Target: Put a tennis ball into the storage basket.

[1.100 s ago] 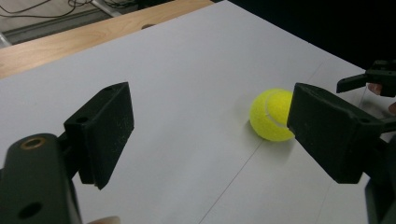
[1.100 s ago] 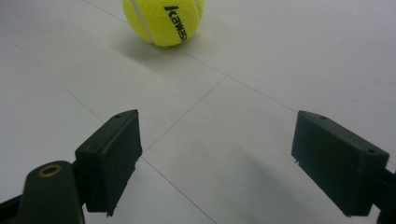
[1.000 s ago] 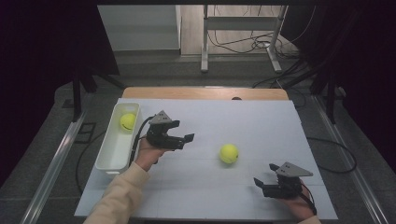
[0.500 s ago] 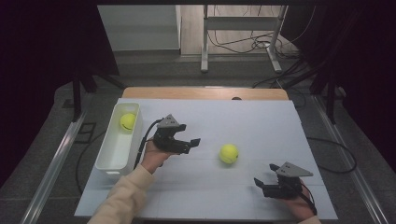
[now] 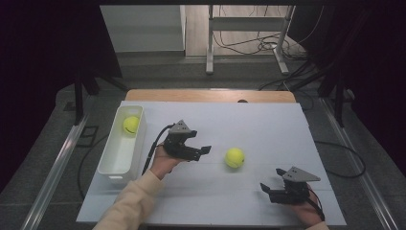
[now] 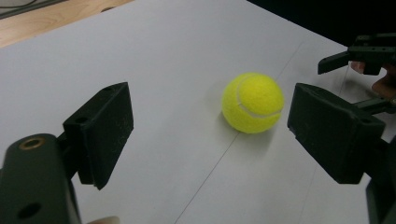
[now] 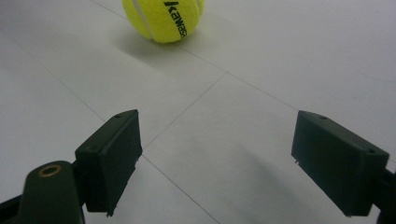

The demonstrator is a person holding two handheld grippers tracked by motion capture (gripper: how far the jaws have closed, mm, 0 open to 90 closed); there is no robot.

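A yellow tennis ball (image 5: 234,157) lies on the white table mat, right of centre. My left gripper (image 5: 201,153) hovers just left of it, pointing at it, open and holding nothing. In the left gripper view the ball (image 6: 253,102) sits a little beyond the spread jaws of the left gripper (image 6: 210,112), towards the right one. My right gripper (image 5: 268,190) rests near the front right edge, open and not holding anything; the ball (image 7: 163,18) lies well ahead of its jaws (image 7: 217,135). A second tennis ball (image 5: 130,125) sits in the far end of the white bin (image 5: 119,158).
The white bin stands along the mat's left edge. A bare wooden strip (image 5: 210,95) runs along the table's far edge. Beyond it are a metal stand (image 5: 246,28) and cables on the floor. Metal rails (image 5: 52,167) flank the table.
My left gripper has moved right, away from the bin and closer to the loose ball. The right gripper and both balls have stayed put.
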